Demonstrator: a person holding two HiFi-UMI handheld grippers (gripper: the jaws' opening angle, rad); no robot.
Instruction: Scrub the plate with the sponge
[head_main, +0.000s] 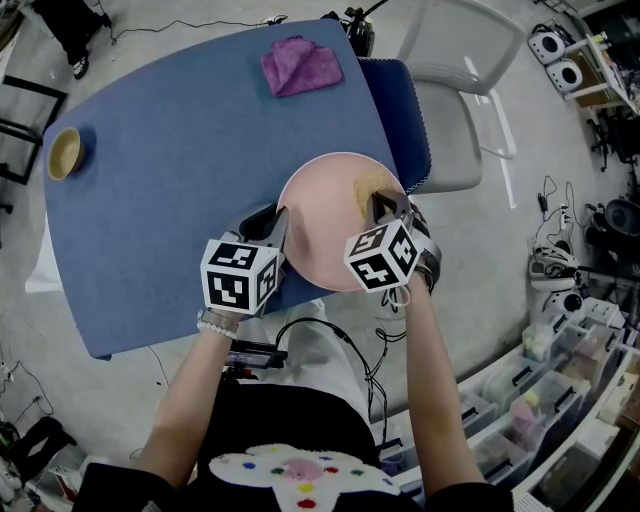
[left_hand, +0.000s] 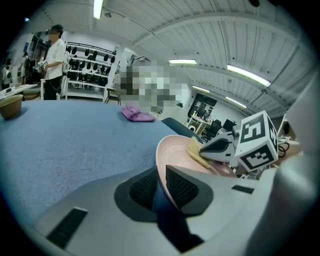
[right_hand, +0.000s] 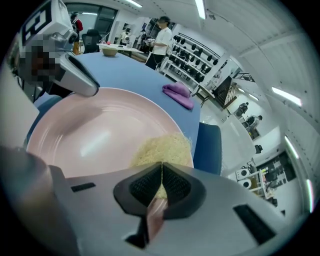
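A pink plate (head_main: 325, 215) is held tilted above the blue table's (head_main: 180, 150) near right corner. My left gripper (head_main: 280, 232) is shut on the plate's left rim (left_hand: 162, 167), with the rim pinched between the ribbed pads. My right gripper (head_main: 385, 205) is shut on a thin yellow fibrous sponge (right_hand: 162, 150) that lies against the plate's inner face (right_hand: 95, 135) near its right edge. From the left gripper view the sponge (left_hand: 196, 152) shows at the right gripper's tip, pressed on the plate.
A purple cloth (head_main: 300, 65) lies at the table's far edge and a wooden bowl (head_main: 64, 152) at its left corner. A blue-backed chair (head_main: 400, 110) stands right of the table. A person (left_hand: 52, 62) stands by racks far off. Bins and cables fill the floor at right.
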